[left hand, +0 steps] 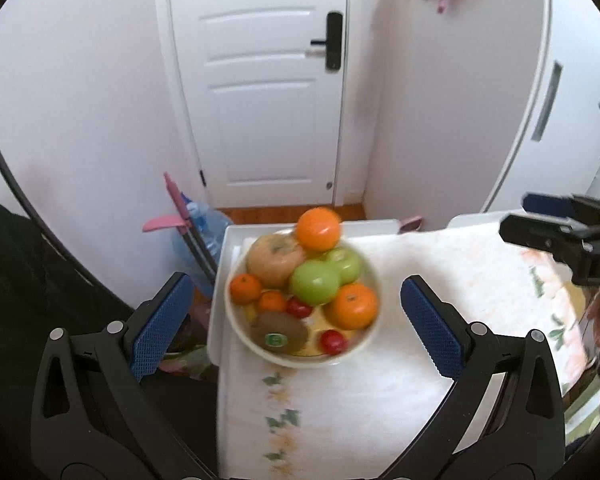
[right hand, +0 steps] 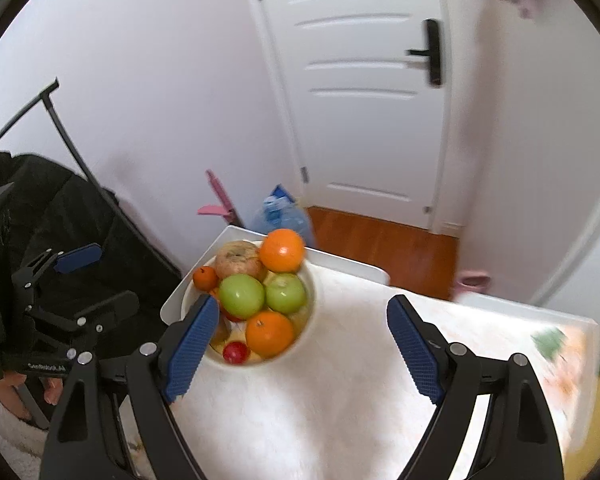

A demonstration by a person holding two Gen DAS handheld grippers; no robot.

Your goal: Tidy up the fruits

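Observation:
A white bowl of fruit stands at the table's far left corner. It holds oranges, two green apples, a brown pear-like fruit, a kiwi and small red fruits. My left gripper is open and empty, hovering in front of the bowl. In the right wrist view the bowl sits ahead and left. My right gripper is open and empty, its left finger overlapping the bowl's near rim. The right gripper also shows in the left wrist view.
The table has a white floral cloth over a white top. Beyond it are a water jug, a pink-handled tool, a white door and wood floor. A black bag lies left.

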